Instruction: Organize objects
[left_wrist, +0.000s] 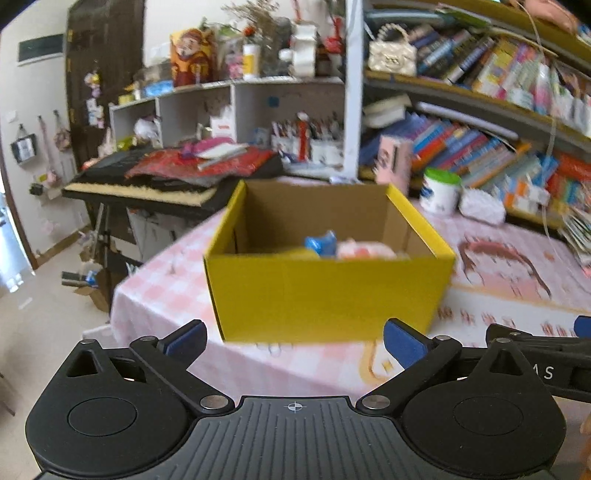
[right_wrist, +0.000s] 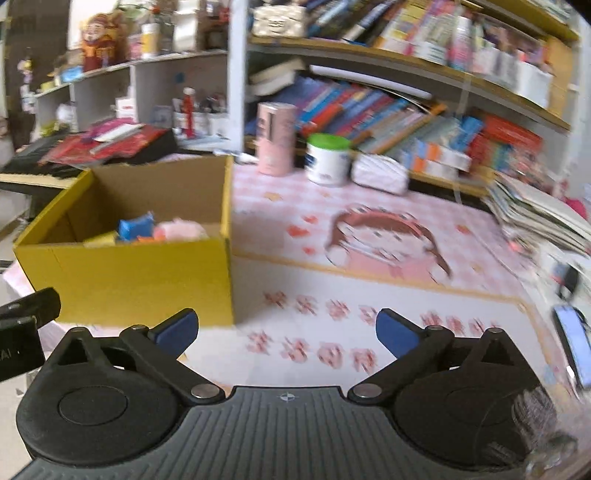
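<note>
While both grippers, left (left_wrist: 293, 341) and right (right_wrist: 286, 330), gape wide with nothing between their blue pads, the yellow box (left_wrist: 328, 291) sits on the pink checked cloth (right_wrist: 388, 306). Blue and pink things (right_wrist: 162, 229) lie inside it. Blur leaves every label unreadable; only "S" shows on the right gripper's arm.

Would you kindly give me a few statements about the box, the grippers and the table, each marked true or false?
1. The yellow box is empty. False: a blue item and a pink item lie inside.
2. The left gripper is open and holds nothing. True.
3. The right gripper clamps a jar. False: it is open and empty.
4. A green-lidded white tub stands on the pink tablecloth by the books. True.
</note>
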